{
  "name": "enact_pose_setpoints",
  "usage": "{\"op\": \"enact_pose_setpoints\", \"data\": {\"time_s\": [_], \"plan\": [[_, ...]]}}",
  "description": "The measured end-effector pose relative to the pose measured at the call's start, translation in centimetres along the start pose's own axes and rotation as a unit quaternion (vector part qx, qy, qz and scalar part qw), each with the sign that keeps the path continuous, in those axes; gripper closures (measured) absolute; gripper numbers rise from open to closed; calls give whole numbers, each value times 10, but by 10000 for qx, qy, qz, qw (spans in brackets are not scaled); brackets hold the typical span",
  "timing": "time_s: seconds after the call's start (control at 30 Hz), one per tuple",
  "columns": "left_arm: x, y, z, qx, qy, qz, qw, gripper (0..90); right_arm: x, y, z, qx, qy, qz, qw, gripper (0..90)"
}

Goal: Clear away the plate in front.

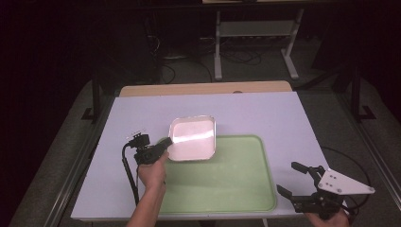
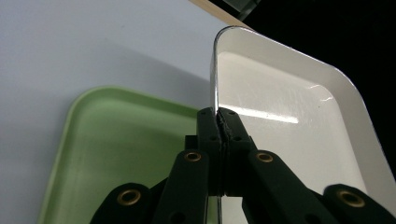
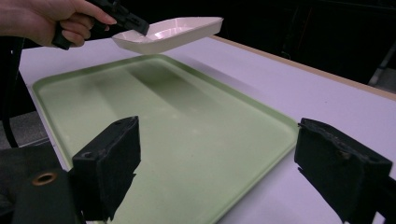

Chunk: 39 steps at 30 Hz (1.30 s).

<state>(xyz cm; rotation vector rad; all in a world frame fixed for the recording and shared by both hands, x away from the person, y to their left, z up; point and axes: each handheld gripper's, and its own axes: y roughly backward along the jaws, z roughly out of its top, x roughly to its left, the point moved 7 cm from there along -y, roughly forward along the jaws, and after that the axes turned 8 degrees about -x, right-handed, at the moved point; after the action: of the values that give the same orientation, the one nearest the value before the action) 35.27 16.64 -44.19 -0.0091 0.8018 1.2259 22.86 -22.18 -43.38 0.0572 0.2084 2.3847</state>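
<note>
The left gripper (image 1: 166,143) grips the rim of a glossy white dish (image 1: 193,138), lifted above a green tray (image 1: 236,184); the right gripper (image 1: 297,179) is released.

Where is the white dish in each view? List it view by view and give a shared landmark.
High view: white dish at centre, over the green tray's far left corner.
Left gripper view: right half, rim clamped by the left gripper.
Right gripper view: top, left of centre, held above the table.
Shared landmark: the green tray.
</note>
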Motion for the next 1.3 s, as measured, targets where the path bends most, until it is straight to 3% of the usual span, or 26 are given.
{"op": "enact_pose_setpoints", "data": {"time_s": [0.23, 0.43, 0.53, 0.73, 1.3], "plan": [[0, 7, -13, 45, -36, -18, 10000, 886, 2, -1, 0, 0, 23, 9, 10000, 137], [-3, 13, -30, -20, -198, 99, 9998, 886, 4, -1, 1, 0, 50, 31, 10000, 138], [-3, 15, -37, -9, -176, 135, 9998, 886, 5, -3, 1, 26, 54, 38, 10000, 137], [-8, 18, -48, 107, -121, -1, 9999, 886, 7, -2, 2, 17, 113, 47, 9999, 137], [-13, 20, -75, 263, -258, 336, 9988, 885, 7, -2, 2, 21, 127, 40, 9999, 137]]}}
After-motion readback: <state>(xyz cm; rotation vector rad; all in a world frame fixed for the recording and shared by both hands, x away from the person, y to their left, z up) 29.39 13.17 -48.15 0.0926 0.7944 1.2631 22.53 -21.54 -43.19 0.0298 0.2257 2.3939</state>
